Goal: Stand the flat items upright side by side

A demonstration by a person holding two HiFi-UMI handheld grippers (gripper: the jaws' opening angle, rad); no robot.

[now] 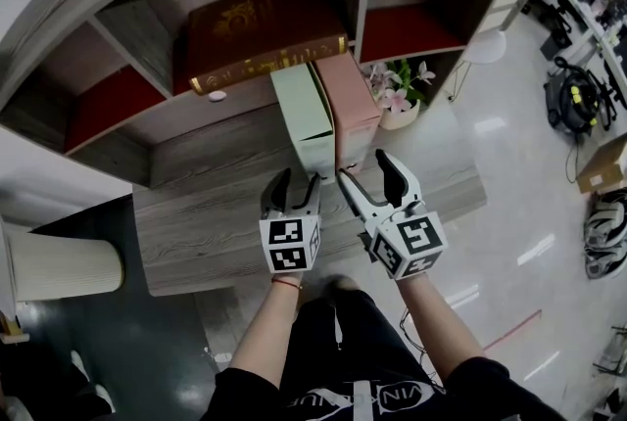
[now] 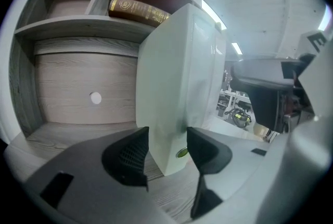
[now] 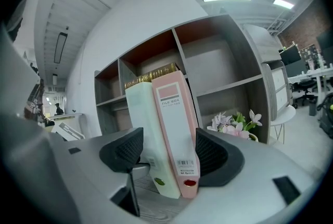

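Observation:
A pale green file box (image 1: 304,111) and a pink file box (image 1: 355,96) stand upright side by side on the wooden desk (image 1: 206,233), backs against the shelf unit. My left gripper (image 1: 297,179) is open just in front of the green box's near end; in the left gripper view the green box (image 2: 166,77) fills the space ahead of the jaws of my left gripper (image 2: 167,152), its lower corner between the tips, no pad pressing. My right gripper (image 1: 363,166) is open before the pink box. In the right gripper view, my right gripper (image 3: 169,152) frames the green box (image 3: 145,129) and pink box (image 3: 174,119) untouched.
A large brown book with gilt edges (image 1: 260,32) lies flat in a shelf compartment behind the boxes. A pot of pink flowers (image 1: 397,91) stands right of the pink box. A white ribbed cylinder (image 1: 64,262) stands left of the desk. Bags and a carton (image 1: 602,164) lie on the floor at right.

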